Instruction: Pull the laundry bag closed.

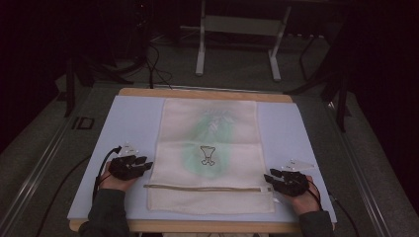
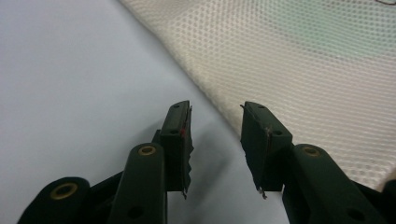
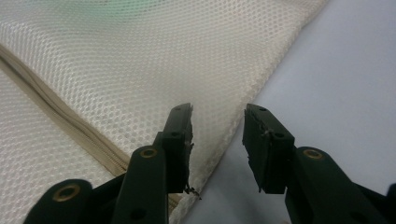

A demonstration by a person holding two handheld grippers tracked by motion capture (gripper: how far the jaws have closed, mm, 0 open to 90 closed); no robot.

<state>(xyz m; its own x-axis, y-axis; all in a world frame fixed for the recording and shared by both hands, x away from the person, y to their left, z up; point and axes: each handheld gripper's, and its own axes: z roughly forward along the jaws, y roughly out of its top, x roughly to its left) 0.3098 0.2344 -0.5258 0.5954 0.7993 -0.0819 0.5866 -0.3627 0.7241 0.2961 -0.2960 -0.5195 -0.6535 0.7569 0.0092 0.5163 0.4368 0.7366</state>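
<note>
A cream mesh bag lies flat in the middle of the table, with a green garment showing faintly through it and a zipper running across near its front end. My left gripper rests open at the bag's left edge, its jaws over the bare mat beside the mesh. At the right edge my right gripper is open too, close to the zipper's end. In the right gripper view the mesh edge runs between the jaws, and the zipper lies to the left. Nothing is gripped.
A pale blue mat covers the wooden table, with bare strips on both sides of the bag. Beyond the table stand a white frame and dark stands on a grey floor.
</note>
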